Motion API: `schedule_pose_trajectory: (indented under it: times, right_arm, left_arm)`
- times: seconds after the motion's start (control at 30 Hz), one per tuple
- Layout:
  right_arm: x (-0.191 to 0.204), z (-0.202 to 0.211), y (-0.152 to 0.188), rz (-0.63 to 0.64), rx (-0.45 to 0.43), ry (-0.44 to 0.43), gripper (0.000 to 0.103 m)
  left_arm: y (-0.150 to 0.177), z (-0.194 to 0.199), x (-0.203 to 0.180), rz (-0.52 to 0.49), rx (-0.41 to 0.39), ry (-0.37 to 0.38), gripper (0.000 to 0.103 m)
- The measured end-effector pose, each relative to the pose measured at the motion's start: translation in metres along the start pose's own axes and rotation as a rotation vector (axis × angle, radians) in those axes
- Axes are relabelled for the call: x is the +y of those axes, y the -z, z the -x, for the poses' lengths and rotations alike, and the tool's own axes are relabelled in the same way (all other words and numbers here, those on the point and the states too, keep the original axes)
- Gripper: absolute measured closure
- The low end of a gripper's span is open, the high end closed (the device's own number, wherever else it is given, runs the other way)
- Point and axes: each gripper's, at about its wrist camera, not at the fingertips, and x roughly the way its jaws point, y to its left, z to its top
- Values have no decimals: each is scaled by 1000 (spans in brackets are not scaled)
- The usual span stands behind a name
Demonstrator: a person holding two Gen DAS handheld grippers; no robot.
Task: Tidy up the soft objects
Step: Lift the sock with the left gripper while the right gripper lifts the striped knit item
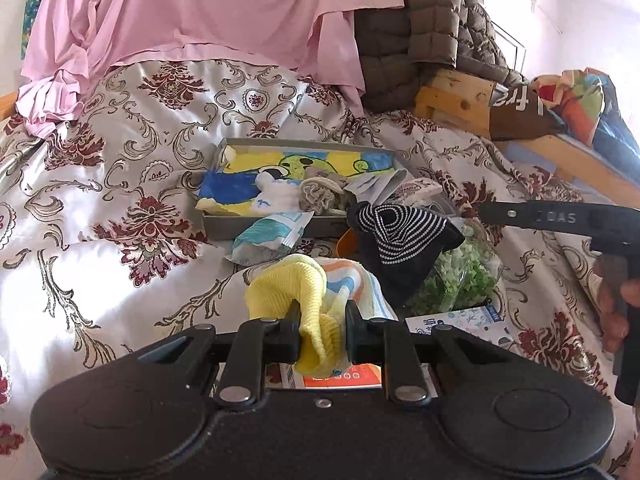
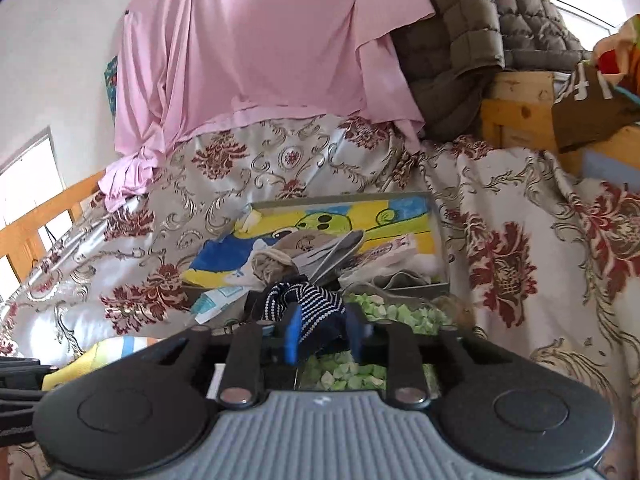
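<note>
My left gripper [image 1: 322, 322] is at the bottom of the left wrist view, shut on a yellow sock [image 1: 308, 292] with orange and blue stripes, held just above the bedspread. A dark sock with white stripes [image 1: 400, 240] lies draped over the clutter in front of a grey box [image 1: 304, 143]. The box holds white and beige socks [image 1: 320, 194] on a bright drawing. My right gripper [image 2: 324, 332] has the striped sock [image 2: 304, 300] between its blue pads [image 2: 293, 334]. The jaws stand apart and do not seem to press it. That gripper [image 1: 482, 213] reaches in from the right in the left wrist view.
A bag of green pieces [image 1: 460, 280] and a blue-white tissue packet [image 1: 272, 236] lie on the floral bedspread [image 1: 120, 200]. A pink sheet [image 1: 200, 12] and a quilted jacket [image 1: 432, 28] hang behind. A wooden frame [image 1: 460, 96] stands at the right, and a hand [image 1: 624, 292] holds the right gripper.
</note>
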Motion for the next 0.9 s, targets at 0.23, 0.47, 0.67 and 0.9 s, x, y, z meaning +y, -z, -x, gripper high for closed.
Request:
schedule_pose_trajectory:
  times: [0.23,0.47,0.67,0.9]
  right_arm:
    - [14,-42,6,111,19,16,45]
    - [30,-64,13,204,30,-1,37]
    - [40,-65,18,296,23,57,50]
    - [46,-57,20,332,43,48,88]
  left_arm:
    - [4,-17,4,-1,28,-2,81]
    - [5,-28,8,1,39,10,81]
    - [7,-34,8,-4,40,22,81]
    - [7,-33,6,-26,32,18,81]
